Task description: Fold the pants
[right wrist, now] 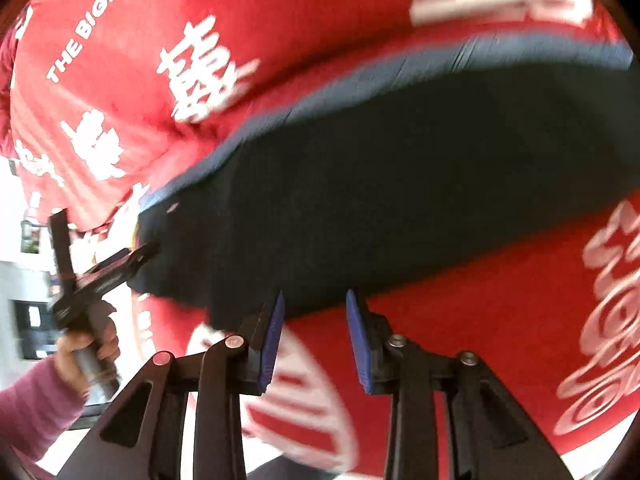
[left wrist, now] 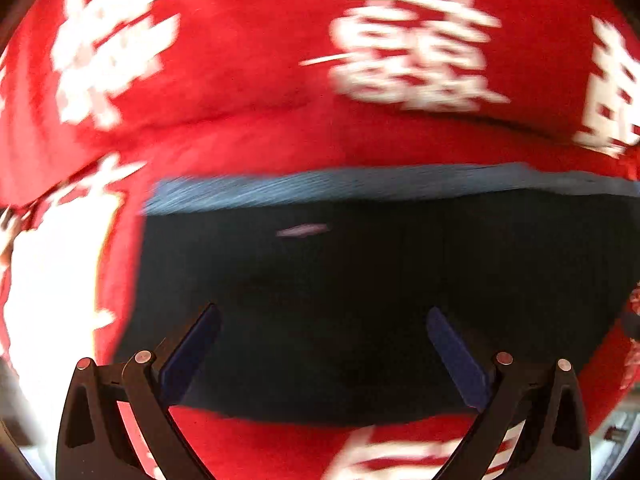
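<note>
Dark pants (left wrist: 360, 264) lie folded as a broad band on a red cloth (left wrist: 260, 40) printed with white characters; a blue ribbed edge (left wrist: 360, 184) runs along their far side. My left gripper (left wrist: 323, 310) hovers over the pants, its jaws wide open and holding nothing. In the right wrist view the pants (right wrist: 400, 180) stretch diagonally. My right gripper (right wrist: 316, 294) stands just off their near edge, partly open, with only red cloth (right wrist: 460, 340) showing between its blue pads. The left gripper (right wrist: 134, 254) shows at the pants' left end. Both views are motion-blurred.
A hand in a pink sleeve (right wrist: 88, 344) grips the left tool's handle at the lower left. Beyond the cloth's left edge are a bright floor and dark furniture (right wrist: 32, 320). The red cloth reaches past the pants on all sides.
</note>
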### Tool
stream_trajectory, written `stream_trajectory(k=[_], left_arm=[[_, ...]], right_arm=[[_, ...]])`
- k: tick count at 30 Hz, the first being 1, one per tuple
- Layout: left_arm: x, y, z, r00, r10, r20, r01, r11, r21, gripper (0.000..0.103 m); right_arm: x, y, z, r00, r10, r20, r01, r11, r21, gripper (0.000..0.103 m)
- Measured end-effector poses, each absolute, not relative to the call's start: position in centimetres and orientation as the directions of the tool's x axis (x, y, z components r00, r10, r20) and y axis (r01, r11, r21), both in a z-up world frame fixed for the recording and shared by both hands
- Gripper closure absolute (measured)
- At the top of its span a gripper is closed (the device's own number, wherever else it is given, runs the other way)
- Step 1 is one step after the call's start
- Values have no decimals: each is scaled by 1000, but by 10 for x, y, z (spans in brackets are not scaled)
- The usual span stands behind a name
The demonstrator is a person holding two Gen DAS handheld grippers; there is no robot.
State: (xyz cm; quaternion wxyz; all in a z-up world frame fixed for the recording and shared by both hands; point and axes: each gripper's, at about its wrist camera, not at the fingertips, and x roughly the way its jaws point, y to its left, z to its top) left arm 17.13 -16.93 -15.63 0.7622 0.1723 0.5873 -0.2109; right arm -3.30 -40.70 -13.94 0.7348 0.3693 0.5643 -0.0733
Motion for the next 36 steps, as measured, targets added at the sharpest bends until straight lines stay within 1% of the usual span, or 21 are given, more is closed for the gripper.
stream_trajectory(k=[4,6,8,9,11,13,15,17,20,22,26,29,31,33,36], left_arm=[[169,-242,-172,215,-157,-964,568,823,-8,0],[175,-270,-188,223,-140,-965,554,832,8,0],[183,-282,-202,221,-106,-970,532,846,28,0],[187,-284,-209,218,-92,-972,519,854,35,0],[198,-280,-213,208,-124,-970,468,884,-12,0],[208,-278,-216,200,-98,-975,433,902,-2,0],[215,-277,-217,200,-68,-978,410,912,21,0],[218,-275,-212,205,-45,-978,405,913,43,0],[211,-278,-199,229,-14,-973,427,900,87,0],[202,-277,-190,231,-32,-972,441,894,76,0],[178,-284,-183,261,-38,-965,451,888,87,0],[172,-289,-201,218,5,-976,424,900,99,0],[167,-282,-205,234,-8,-972,390,917,86,0],[164,-280,-207,244,-10,-970,385,919,87,0],[163,-279,-210,248,-7,-969,372,924,88,0]], right_arm=[[-9,-438,-145,328,244,-913,527,755,391,68],[3,-448,-152,296,206,-933,525,780,339,68],[5,-456,-162,264,184,-947,524,797,301,68],[2,-463,-170,242,179,-953,533,796,285,68],[-5,-474,-174,283,209,-936,539,773,335,68],[-11,-488,-172,294,173,-940,559,767,316,68],[-16,-499,-173,304,173,-937,577,749,325,68],[-19,-507,-173,317,198,-928,589,726,356,68],[-25,-509,-171,315,195,-929,586,730,352,68],[-29,-509,-171,319,203,-926,584,727,361,68],[-18,-505,-163,346,182,-920,573,736,361,67],[-2,-510,-154,381,172,-909,534,761,368,67],[16,-517,-159,375,175,-910,525,769,365,66],[31,-521,-168,361,169,-917,515,784,348,62],[45,-533,-187,351,175,-920,512,787,345,62]])
